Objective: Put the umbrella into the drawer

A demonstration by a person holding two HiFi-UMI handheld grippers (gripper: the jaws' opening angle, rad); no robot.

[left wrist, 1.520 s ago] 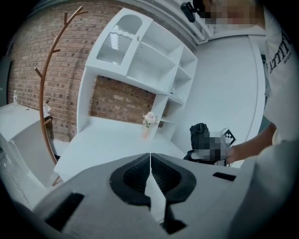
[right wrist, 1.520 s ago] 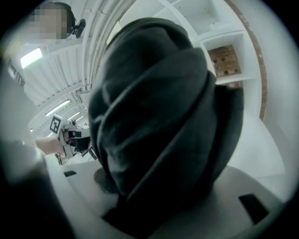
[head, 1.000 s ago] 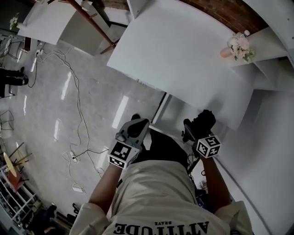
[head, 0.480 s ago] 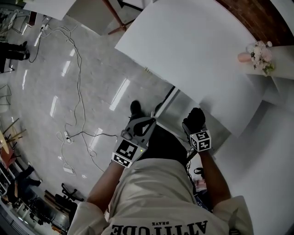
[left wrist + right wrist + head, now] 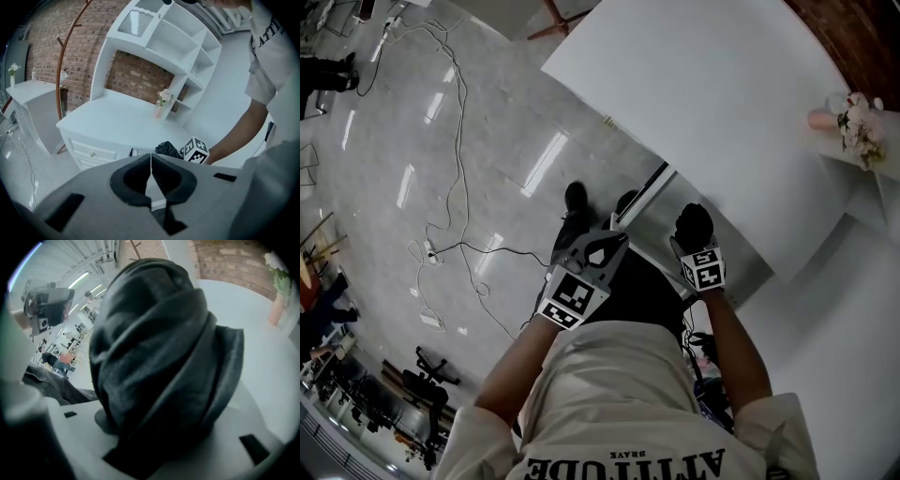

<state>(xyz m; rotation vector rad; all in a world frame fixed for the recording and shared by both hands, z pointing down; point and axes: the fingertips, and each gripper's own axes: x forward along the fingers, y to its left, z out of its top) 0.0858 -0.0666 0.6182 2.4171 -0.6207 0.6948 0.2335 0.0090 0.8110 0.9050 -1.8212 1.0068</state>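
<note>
We grip the folded black umbrella point(image 5: 693, 221) in the right tongs point(image 5: 697, 246), clamped round its bundled fabric, at the front edge of the white table point(image 5: 712, 103), where what we take for the open drawer point(image 5: 661, 208) waits just below. The left tongs point(image 5: 151, 171), closed on nothing, hang off the same edge, free, we judge, to push the drawer. A vase of flowers point(image 5: 853, 117) stands at the table's far corner; cables point(image 5: 455, 234) trail over the glossy floor point(image 5: 422, 122) beside it
</note>
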